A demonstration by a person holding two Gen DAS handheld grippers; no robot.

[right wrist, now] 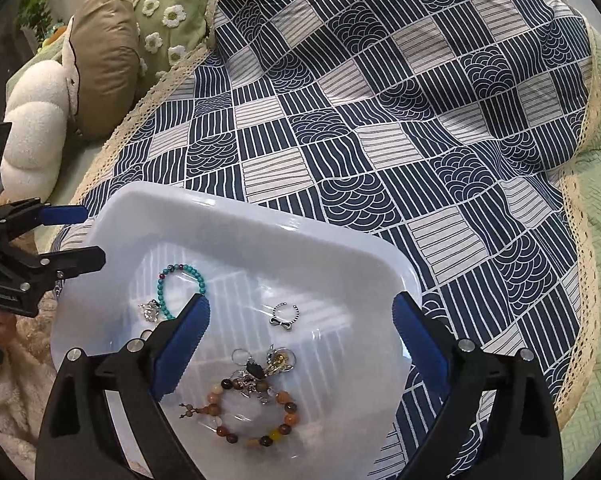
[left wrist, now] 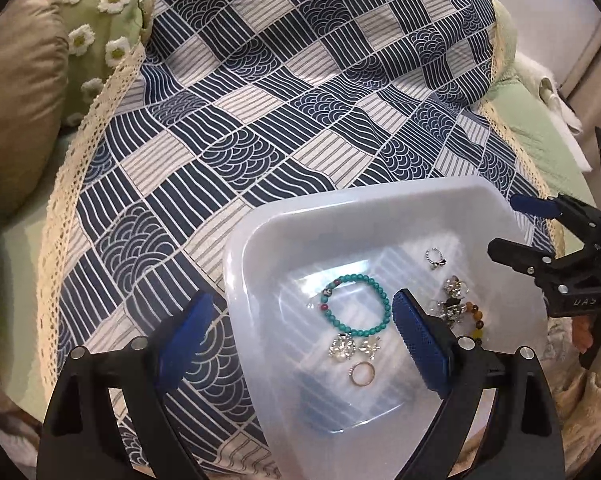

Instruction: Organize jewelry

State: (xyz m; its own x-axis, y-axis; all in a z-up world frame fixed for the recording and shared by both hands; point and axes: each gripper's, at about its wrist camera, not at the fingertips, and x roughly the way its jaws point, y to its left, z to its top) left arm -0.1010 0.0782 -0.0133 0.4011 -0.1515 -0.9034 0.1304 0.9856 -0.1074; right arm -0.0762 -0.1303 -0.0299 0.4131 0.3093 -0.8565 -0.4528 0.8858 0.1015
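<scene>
turquoise bracelet (right wrist: 182,284) — part hidden behind finger | tray (right wrist: 100,216) — near corner cropped

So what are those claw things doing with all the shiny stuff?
A person is tidying jewelry with two hand-held grippers. Both the left gripper and the right gripper hover open and empty over a white plastic tray on a blue patterned cloth. In the tray lie a turquoise bracelet, an amber bead bracelet, a bow ring and a gold ring.

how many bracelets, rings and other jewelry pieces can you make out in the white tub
bead bracelets: 2, turquoise and amber-brown
rings: 2, gold and silver bow
crystal charms: 2
tangled charm cluster: 1, pieces uncountable
total: 7
</scene>
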